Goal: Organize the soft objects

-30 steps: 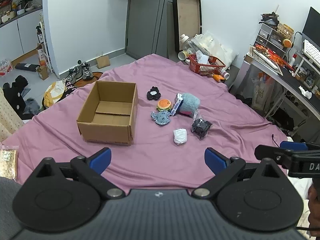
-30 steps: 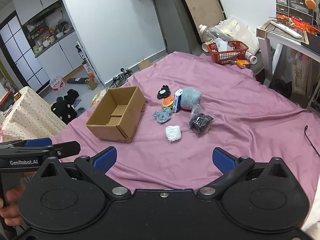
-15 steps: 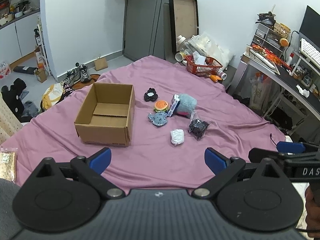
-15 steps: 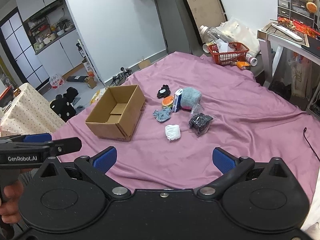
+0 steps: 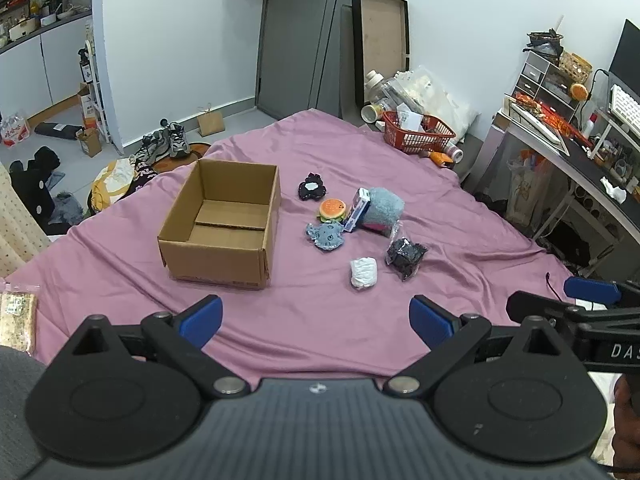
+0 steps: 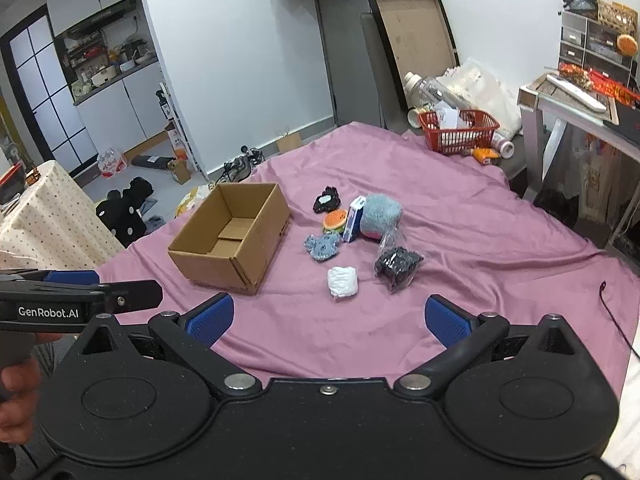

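- Both grippers empty. Left gripper (image 5: 316, 316) jaws spread wide, nothing between them. Right gripper (image 6: 328, 316) same: wide apart, empty.
- We hold both low at the near edge of the sheet (image 5: 460, 216), well short of everything.
- Landmark: box (image 5: 224, 224), open top, empty, sitting on the sheet.
- Soft items all lie right of the box in one loose cluster:
  - black plush (image 5: 312, 187) just right of the box's far corner
  - burger toy (image 5: 332, 210) nearer than that, touching or nearly touching the denim piece (image 5: 326, 236)
  - teal plush (image 5: 382, 211) further right, with a small carton (image 5: 357, 210) leaning on it
  - white bundle (image 5: 363, 273) right of the box's near corner, closest to us
  - black bag (image 5: 405, 255) just right of the bundle
- Key relation: the bundle lies ahead of both grippers, slightly right of centre in both views. Right gripper looks marginally nearer; left gripper lines up closer to the box.
- Bundle's long axis runs roughly away from us, so jaws as they stand would close across its short side.
- Our call: nothing boxed yet, task at the start. Likely first move: right takes the bundle, carries it left into the box.
- Risk: the bag's clear plastic lies near the bundle and could get snagged.
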